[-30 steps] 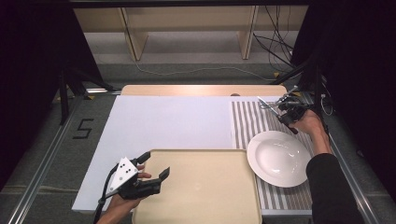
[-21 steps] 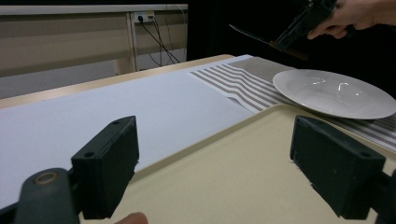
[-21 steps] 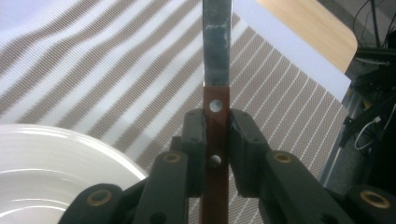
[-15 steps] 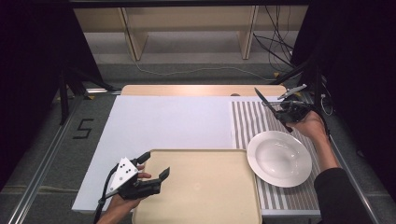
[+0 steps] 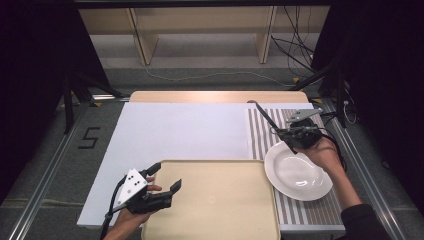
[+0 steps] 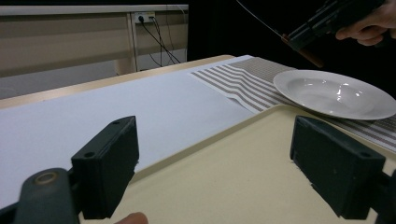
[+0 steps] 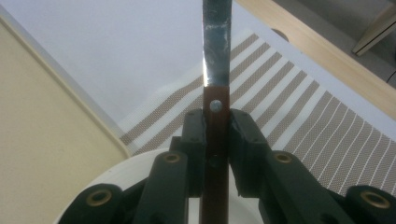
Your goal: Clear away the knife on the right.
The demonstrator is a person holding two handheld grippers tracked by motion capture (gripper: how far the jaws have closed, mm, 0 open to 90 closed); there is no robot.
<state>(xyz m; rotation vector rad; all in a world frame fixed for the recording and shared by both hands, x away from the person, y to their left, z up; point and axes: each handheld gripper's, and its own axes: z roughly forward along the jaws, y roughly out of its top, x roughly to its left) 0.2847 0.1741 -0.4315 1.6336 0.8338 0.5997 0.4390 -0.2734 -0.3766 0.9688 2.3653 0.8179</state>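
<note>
My right gripper (image 5: 287, 135) is shut on the brown wooden handle of a knife (image 5: 267, 117), held above the far rim of a white plate (image 5: 297, 172). The steel blade points up and away to the back left. In the right gripper view the pads (image 7: 243, 135) squeeze the riveted handle of the knife (image 7: 216, 60), with the plate (image 7: 116, 179) beneath. My left gripper (image 5: 165, 175) stands open over the left edge of a beige tray (image 5: 220, 205). Nothing lies between its jaws in the left gripper view, where my left gripper (image 6: 219, 168) faces the tray (image 6: 233, 182) and the plate (image 6: 336, 93).
A brown-and-white striped mat (image 5: 260, 135) lies under the plate at the right. A white sheet (image 5: 185, 130) covers the table's middle. The wooden table edge (image 5: 215, 96) runs along the back, with shelving legs and cables beyond it. Metal rails flank both sides.
My right hand has carried the knife from the mat's back right corner toward the near left and a little higher, over the plate's far rim. The left gripper has stayed in place.
</note>
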